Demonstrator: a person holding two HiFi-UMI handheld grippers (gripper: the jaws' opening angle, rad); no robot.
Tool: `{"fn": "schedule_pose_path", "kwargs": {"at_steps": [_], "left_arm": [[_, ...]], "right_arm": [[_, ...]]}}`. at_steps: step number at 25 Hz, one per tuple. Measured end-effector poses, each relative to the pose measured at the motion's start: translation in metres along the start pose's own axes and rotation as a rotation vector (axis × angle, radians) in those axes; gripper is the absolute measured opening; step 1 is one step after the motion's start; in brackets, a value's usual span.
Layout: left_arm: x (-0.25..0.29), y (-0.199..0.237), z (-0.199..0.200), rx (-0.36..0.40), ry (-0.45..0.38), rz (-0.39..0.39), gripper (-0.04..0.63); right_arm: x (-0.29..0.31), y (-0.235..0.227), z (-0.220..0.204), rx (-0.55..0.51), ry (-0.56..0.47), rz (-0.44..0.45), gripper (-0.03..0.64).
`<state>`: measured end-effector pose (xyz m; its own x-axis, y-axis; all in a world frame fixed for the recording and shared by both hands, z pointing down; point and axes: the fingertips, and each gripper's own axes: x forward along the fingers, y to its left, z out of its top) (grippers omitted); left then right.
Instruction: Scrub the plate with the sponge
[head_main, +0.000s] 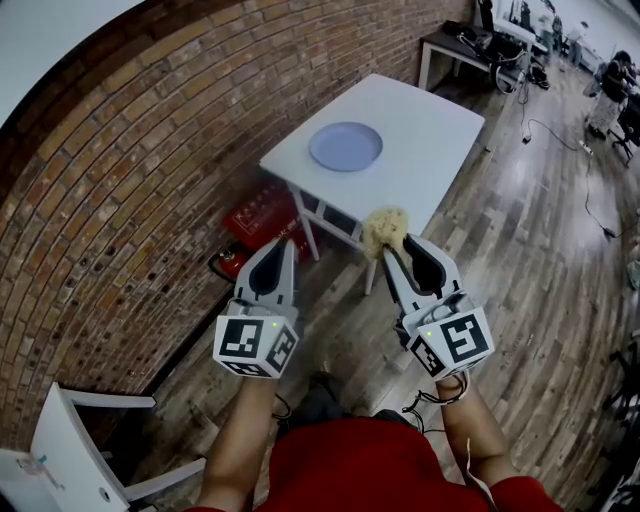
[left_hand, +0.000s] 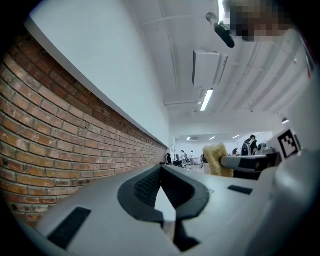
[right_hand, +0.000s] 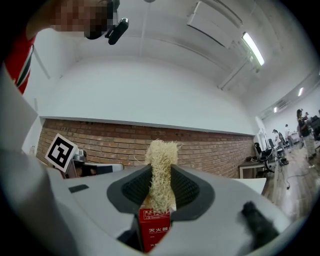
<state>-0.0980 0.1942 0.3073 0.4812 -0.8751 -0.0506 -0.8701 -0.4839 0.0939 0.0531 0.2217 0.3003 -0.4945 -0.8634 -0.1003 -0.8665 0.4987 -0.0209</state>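
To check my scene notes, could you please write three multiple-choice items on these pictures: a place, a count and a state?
1. Where is the round pale blue plate? A on the white square table; B on the wooden floor; C on a chair.
2. How many plates lie on that table? A three; B two; C one.
3. The right tongs are: A open and empty; B shut on the shaggy yellow sponge; C shut on the plate.
Answers: 1 A, it lies on the tabletop; 2 C, only one shows; 3 B, the sponge is pinched in them.
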Motion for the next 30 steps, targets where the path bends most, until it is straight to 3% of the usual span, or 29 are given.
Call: {"fn": "schedule_pose_path", "kwargs": {"at_steps": [9,19,30], "left_arm": [[0.057,0.056,0.001,0.008,-0.011,-0.016,0.012],[0.132,0.120,0.001,0.013,-0.006,-0.076,0.012],[0.188,0.158,-0.011,0.002,0.022,-0.127,0.014]], "right_arm": [[0.068,-0.022,-0.011,-0.022,0.027,-0.030,0.120],[0.151,-0.060,-0.015,-0.046,0.032,-0.122,0.120],[0.204,-0.086,-0.024,-0.051,0.053,-0.189,0.120]]}}
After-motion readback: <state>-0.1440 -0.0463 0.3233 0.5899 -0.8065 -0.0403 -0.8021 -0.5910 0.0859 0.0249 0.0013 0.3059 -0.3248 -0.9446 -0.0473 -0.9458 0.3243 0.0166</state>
